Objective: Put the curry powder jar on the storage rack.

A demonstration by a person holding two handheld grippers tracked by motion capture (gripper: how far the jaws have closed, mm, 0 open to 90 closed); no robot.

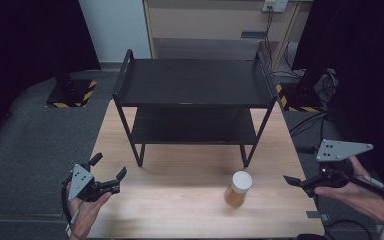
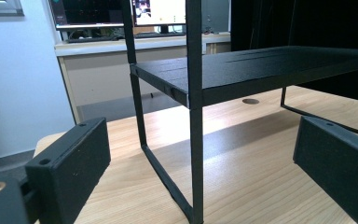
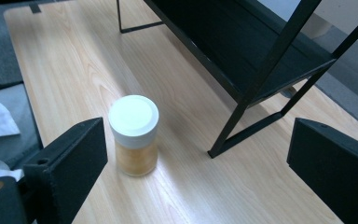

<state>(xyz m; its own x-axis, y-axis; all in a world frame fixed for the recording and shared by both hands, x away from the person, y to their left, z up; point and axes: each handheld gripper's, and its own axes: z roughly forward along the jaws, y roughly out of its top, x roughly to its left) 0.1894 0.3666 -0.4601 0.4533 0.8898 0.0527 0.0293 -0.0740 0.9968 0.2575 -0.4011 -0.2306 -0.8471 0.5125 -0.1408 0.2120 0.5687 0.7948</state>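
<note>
The jar (image 1: 239,189), amber with a white lid, is stood upright near the table's (image 1: 180,210) front edge, towards its right corner, just in front of the black shelf rack (image 1: 192,105). The right gripper (image 1: 300,186) is held at the right edge, jaws spread wide and empty, well apart from the jar. The left gripper (image 1: 111,170) is held at the front left corner, likewise wide open and empty.

No readable text, label, brand or number on anything in view.
</note>
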